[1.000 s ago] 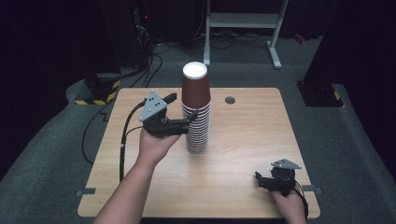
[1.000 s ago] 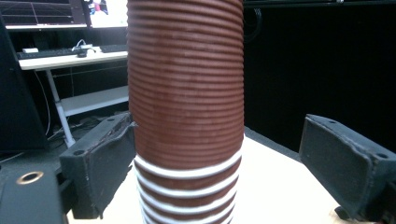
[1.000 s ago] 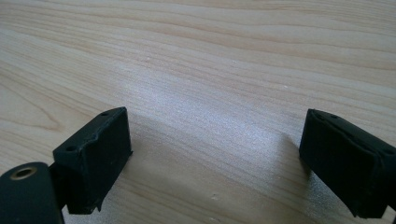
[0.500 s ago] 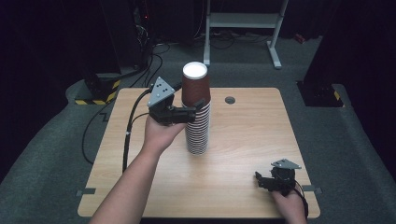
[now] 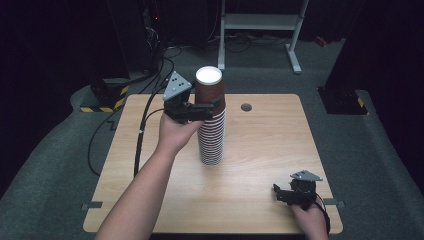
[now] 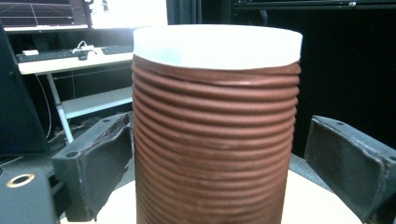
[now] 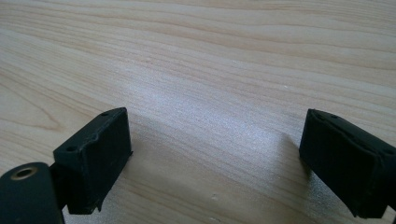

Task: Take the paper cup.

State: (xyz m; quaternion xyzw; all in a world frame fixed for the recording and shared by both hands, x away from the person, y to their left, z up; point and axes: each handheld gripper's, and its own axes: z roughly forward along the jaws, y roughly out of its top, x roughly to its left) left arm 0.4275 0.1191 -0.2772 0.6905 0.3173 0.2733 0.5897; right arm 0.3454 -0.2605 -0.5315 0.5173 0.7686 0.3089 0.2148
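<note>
- Dark flooring and black curtains surrounded the wooden table (image 5: 260,150), with yellow-and-black hazard tape on a low box at about ten o'clock from the table's centre and a white frame stand at twelve o'clock beyond the far edge.
- At the table's nine-to-ten o'clock side, the person's left hand (image 5: 175,131) reached in from six o'clock and held the left gripper (image 5: 202,111) level, up near the top of the stack, its cable trailing off towards the nine o'clock edge.
- That gripper's jaws stood apart, one at either side of the upper cups; in the left gripper view there was a gap at the right jaw, and the left jaw sat close against the ribbed wall, contact uncertain. The height suggested a grip aimed at the topmost cups rather than the whole column, probably so that a few could be lifted off.
- Just short of the table's centre stood the stack of brown paper cups (image 5: 211,120), upright, nested rims forming ridges (image 6: 215,135), the top cup's white interior facing up. It rested on the table unsupported, which is why a square, level approach mattered: a sideways push could topple it.
- At five o'clock, near the front edge, the right gripper (image 5: 289,194) lay low on the wood in the right hand (image 5: 311,220), jaws spread wide over bare tabletop (image 7: 210,93) and grasping nothing, apparently parked well clear of the stack.
</note>
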